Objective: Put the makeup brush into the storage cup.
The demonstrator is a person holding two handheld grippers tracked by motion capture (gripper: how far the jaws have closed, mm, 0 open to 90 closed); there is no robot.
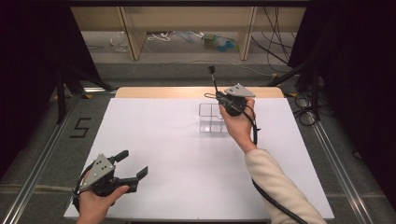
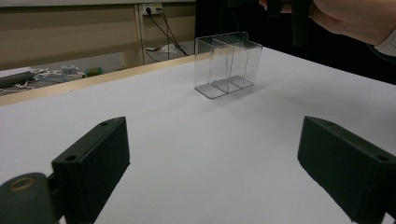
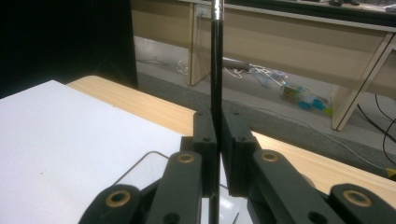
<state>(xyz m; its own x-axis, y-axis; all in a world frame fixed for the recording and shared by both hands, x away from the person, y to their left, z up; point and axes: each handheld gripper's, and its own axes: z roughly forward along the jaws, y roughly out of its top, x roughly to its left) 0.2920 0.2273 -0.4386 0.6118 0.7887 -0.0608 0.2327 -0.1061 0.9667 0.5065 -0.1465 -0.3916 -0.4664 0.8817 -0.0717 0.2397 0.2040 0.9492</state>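
A thin black stick (image 1: 213, 79) with a silver band near its far end is clamped between the jaws of my right gripper (image 1: 218, 96). In the right gripper view the stick (image 3: 216, 70) rises straight up from the shut gripper (image 3: 218, 140). This gripper hovers just above and behind a clear plastic box with compartments (image 1: 210, 119), which stands upright at the table's far middle. My left gripper (image 1: 133, 166) is held low at the near left, jaws wide apart and empty. From the left gripper (image 2: 212, 168) the clear box (image 2: 227, 65) stands well ahead.
A white sheet (image 1: 163, 154) covers the table, with a wooden strip (image 1: 159, 92) at the far edge. Cables and a plastic bottle (image 1: 219, 42) lie on the floor beyond. A "5" mark (image 1: 80, 127) is on the floor at left.
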